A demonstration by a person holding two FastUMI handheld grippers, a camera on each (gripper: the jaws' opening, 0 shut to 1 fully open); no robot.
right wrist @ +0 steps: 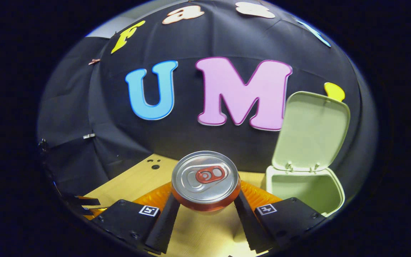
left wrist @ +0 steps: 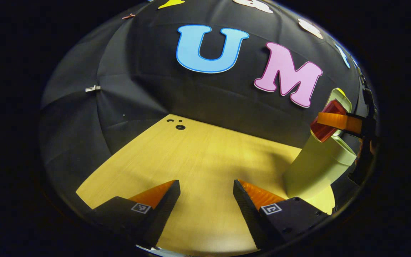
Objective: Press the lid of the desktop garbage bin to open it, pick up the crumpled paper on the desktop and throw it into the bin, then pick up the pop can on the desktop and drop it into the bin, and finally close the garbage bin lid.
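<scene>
We saw right tool [right wrist: 205,210] pinching pop can [right wrist: 205,180] upright, for drop into garbage bin [right wrist: 307,191], lid [right wrist: 312,130] open. Left tool [left wrist: 205,210] spread, idle over desk [left wrist: 198,157].

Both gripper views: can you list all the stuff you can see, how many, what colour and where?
Pop can: one, red body with silver top and red pull tab, held upright between the right gripper's jaws, above the table and left of the bin.
Garbage bin: one, pale green, standing on the table's right side, with nothing visible inside.
Bin lid: one, pale green, swung up and open behind the bin's opening.
Table: one, light wood, with small dark holes near its far corner.
Right gripper: one, jaws pressed on the can's sides.
Left gripper: one, jaws apart with nothing between them, over bare table.
</scene>
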